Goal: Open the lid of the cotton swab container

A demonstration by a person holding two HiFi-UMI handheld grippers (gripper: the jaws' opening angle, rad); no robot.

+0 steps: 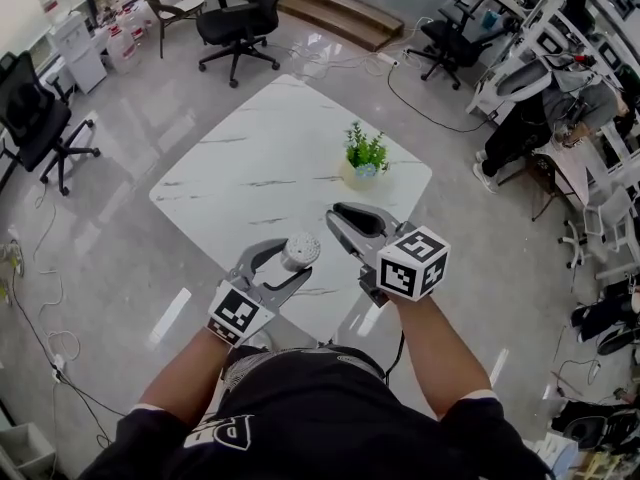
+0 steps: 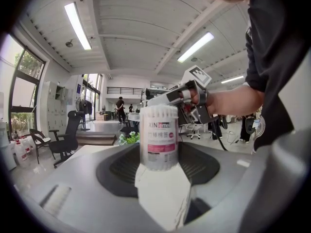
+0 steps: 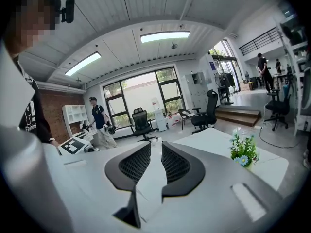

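A: Where's the container (image 2: 159, 135)?

B: Upright, pinched in the left tool (image 1: 290, 264) and held over the near edge of the table (image 1: 260, 168). The pads grip it low on its body. I can't make out the lid as a separate part.

A: And the right tool (image 1: 345, 220)?

B: Pads nearly together with a slim gap, nothing between them. It sits just right of the container, not touching.

A: Risks?

B: Three, as I judge it.
- That gap looks too narrow for the lid. Coming in like this, the tool would likely knock the top instead of gripping it.
- The hold is low, so a pull at the top could tip or twist the container in the pads.
- It's over the table edge, so a slip might send it to the floor and scatter the swabs.

A: Arm pose?

B: Both forearms reach forward from the body. The left forearm (image 1: 180, 368) angles up and right, the right forearm (image 1: 440, 348) up and left. The tool tips converge near the container.
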